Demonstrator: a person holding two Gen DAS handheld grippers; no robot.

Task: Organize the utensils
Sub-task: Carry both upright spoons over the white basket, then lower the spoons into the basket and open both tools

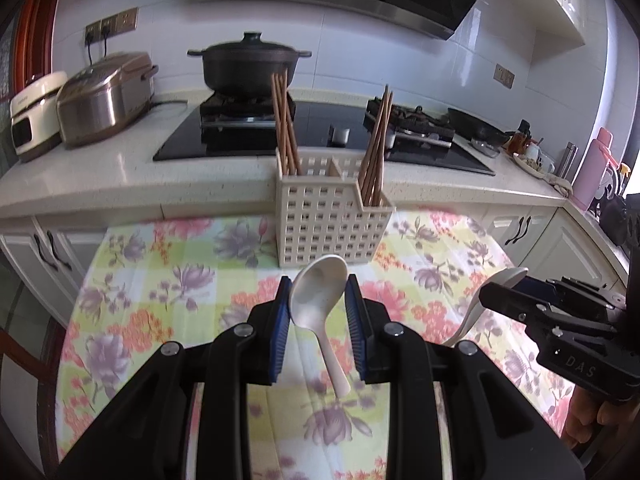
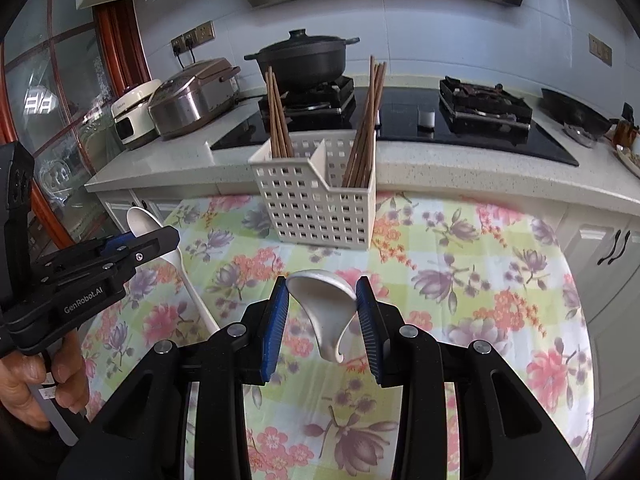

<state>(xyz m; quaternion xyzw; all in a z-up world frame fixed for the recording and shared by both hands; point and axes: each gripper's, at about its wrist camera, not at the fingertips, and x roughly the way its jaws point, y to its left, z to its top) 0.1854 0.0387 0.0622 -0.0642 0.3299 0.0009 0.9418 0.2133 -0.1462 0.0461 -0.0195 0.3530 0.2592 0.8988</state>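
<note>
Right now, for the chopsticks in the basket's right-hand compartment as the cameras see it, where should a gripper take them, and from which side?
Take the chopsticks by their bare upper part, above the basket rim, coming from above with one finger on each side of the bundle. The lower part is walled in, and the sticks lean together, so one squeeze probably gathers them.

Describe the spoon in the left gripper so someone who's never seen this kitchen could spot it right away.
Find the floral tablecloth in front of the stove counter, then the cream slotted basket holding chopsticks. Just in front of it, the left gripper pinches a white spoon by its bowl, straight handle hanging down; the other spoon has a short hooked handle.
</note>
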